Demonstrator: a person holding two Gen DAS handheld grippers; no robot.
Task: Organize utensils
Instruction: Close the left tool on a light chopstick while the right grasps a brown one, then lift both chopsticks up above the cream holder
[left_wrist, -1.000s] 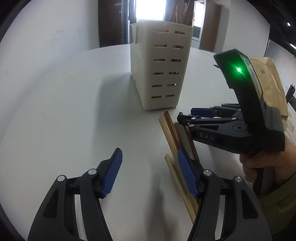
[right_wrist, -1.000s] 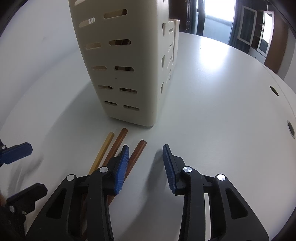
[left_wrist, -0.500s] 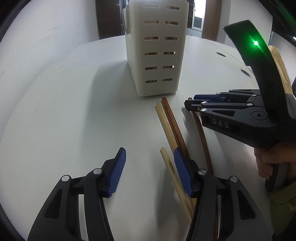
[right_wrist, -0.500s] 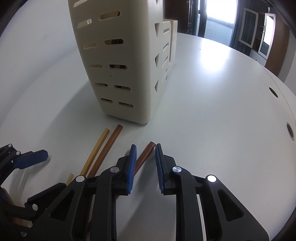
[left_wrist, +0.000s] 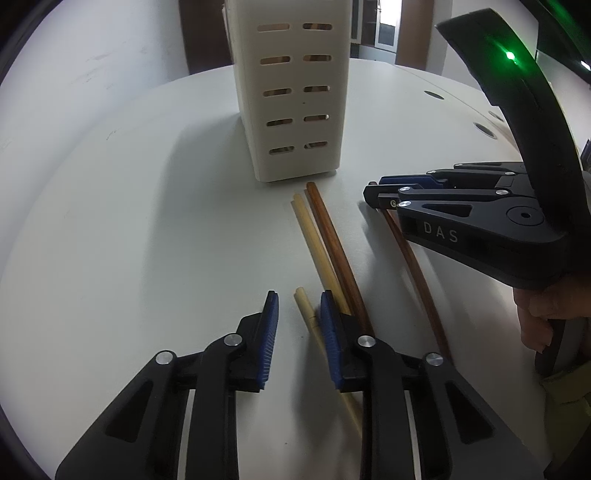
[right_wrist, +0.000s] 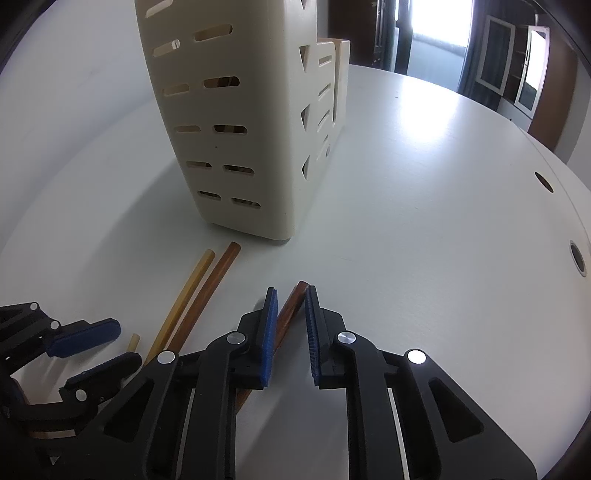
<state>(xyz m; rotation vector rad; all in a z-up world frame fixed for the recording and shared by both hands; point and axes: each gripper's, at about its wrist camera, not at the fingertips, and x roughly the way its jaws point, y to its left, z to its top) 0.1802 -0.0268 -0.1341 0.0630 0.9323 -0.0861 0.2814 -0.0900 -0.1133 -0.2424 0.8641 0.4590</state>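
Soft daylight from rear windows (right_wrist: 436, 37), tabletop (right_wrist: 424, 122) glare, fisheye-bent dark edges.

The left gripper (left_wrist: 295, 314) is closing around a pale chopstick (left_wrist: 308, 312) on the white tabletop (left_wrist: 129, 240). Beside it, the right gripper (left_wrist: 373, 190) closes on a dark chopstick (left_wrist: 413, 266), near a cream slotted holder (left_wrist: 295, 103).

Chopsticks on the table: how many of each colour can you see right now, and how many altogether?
Pale cream chopsticks: 2 (the long one, the short-showing one)
Dark brown chopsticks: 2 (one beside the long cream one, one between the right hand-held gripper's pads)
Total: 4
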